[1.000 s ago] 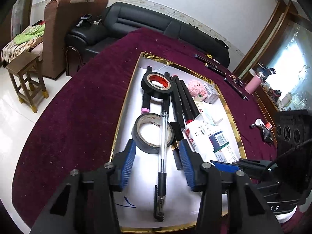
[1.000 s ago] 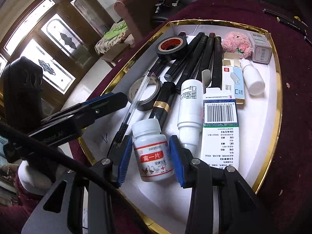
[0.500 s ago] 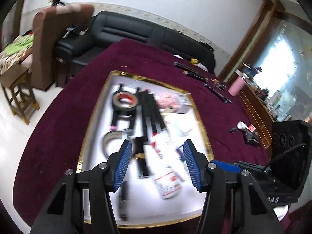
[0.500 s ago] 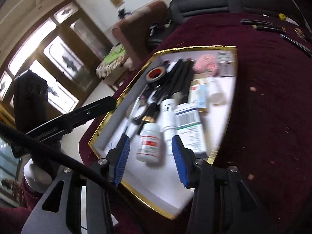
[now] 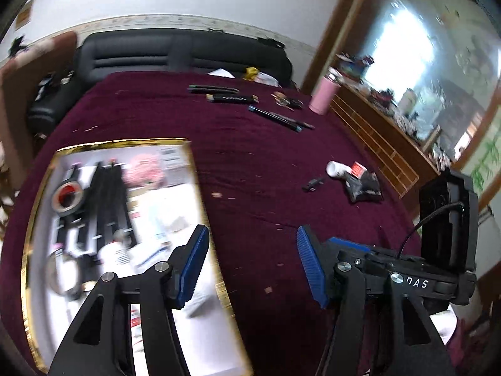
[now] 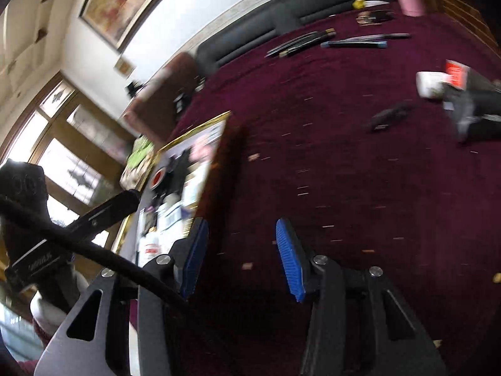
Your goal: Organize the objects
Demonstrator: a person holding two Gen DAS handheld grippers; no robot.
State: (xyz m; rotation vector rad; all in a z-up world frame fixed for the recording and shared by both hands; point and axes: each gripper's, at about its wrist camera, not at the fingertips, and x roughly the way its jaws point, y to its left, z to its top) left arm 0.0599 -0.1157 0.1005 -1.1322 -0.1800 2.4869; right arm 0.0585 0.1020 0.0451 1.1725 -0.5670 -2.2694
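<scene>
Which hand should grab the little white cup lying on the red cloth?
Probably the right gripper. Its open, empty jaws face the loose things, and the white cup looks nearer in its view. The left gripper, jaws opening and empty, sits nearer the tray.

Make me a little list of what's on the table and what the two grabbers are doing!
table cover: dark red cloth
tray: gold-edged, at left, holds tape, markers, boxes
loose on cloth: pens, white bottle, black packet
pink cup: far edge
left gripper: jaws opening, nothing between
right gripper: open, nothing between
</scene>
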